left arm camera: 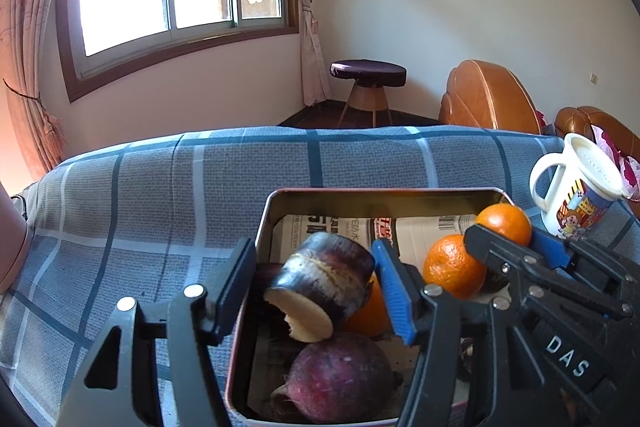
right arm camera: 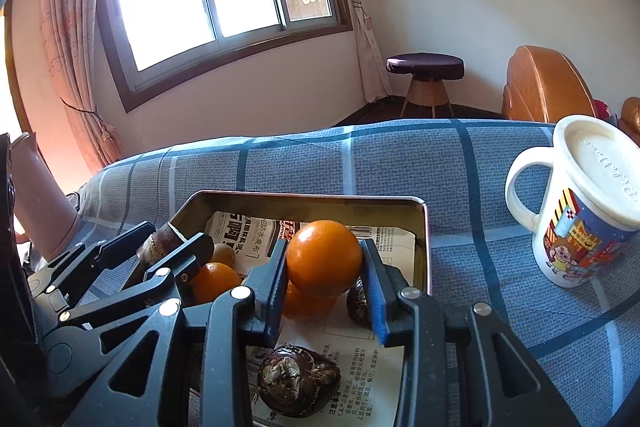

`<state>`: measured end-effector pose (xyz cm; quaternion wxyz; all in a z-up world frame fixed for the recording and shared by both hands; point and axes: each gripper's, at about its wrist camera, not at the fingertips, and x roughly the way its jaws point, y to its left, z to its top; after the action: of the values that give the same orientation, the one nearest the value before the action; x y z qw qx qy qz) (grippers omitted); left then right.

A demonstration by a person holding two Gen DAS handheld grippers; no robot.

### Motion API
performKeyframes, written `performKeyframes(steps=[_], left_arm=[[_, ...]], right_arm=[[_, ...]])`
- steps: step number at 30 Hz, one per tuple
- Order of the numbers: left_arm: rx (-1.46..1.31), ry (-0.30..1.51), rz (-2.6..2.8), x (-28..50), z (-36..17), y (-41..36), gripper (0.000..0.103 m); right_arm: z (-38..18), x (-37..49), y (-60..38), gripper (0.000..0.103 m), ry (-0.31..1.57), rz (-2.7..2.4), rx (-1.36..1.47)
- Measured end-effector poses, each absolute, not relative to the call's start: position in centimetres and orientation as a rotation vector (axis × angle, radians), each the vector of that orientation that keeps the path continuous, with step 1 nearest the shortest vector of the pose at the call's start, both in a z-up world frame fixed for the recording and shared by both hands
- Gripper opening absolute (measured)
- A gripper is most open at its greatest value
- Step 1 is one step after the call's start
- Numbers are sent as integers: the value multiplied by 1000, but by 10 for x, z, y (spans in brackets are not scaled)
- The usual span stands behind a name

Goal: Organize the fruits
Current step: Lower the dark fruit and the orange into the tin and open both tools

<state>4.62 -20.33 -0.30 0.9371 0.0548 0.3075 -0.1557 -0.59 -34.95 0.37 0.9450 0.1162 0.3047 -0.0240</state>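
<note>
An open metal tin (left arm camera: 380, 191) lined with printed paper sits on a blue checked cloth. My left gripper (left arm camera: 316, 267) is open over the tin's left side. A dark purple sugarcane piece (left arm camera: 324, 279) lies tilted between its fingers, leaning on the blue right pad (left arm camera: 394, 291) and clear of the left one. My right gripper (right arm camera: 324, 267) is shut on an orange (right arm camera: 324, 259) just above the tin (right arm camera: 304, 195). In the tin lie another orange (left arm camera: 452, 267), a round purple fruit (left arm camera: 340, 379) and dark water chestnuts (right arm camera: 298, 381).
A lidded cartoon mug (right arm camera: 584, 211) stands on the cloth to the right of the tin. Bare checked cloth (left arm camera: 140, 211) stretches left of and behind the tin. Beyond the table are a stool (left arm camera: 368, 71) and orange-brown chairs (left arm camera: 488, 99).
</note>
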Motion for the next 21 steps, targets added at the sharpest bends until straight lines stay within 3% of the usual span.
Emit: performKeyframes(steps=[5,8,13,21], left_arm=[[55,596,-283,45,1,-190,93],[39,552,-264,40,5,-185,101],[30,541,-249,40,8,-181,103],[78,535,-237,34,7,-182,103]], right_arm=[[8,-10,-352,39,576,-2,296],[11,-14,-353,41,543,11,316],[8,-14,-358,51,536,48,393],[18,-25,-350,52,444,-87,308]])
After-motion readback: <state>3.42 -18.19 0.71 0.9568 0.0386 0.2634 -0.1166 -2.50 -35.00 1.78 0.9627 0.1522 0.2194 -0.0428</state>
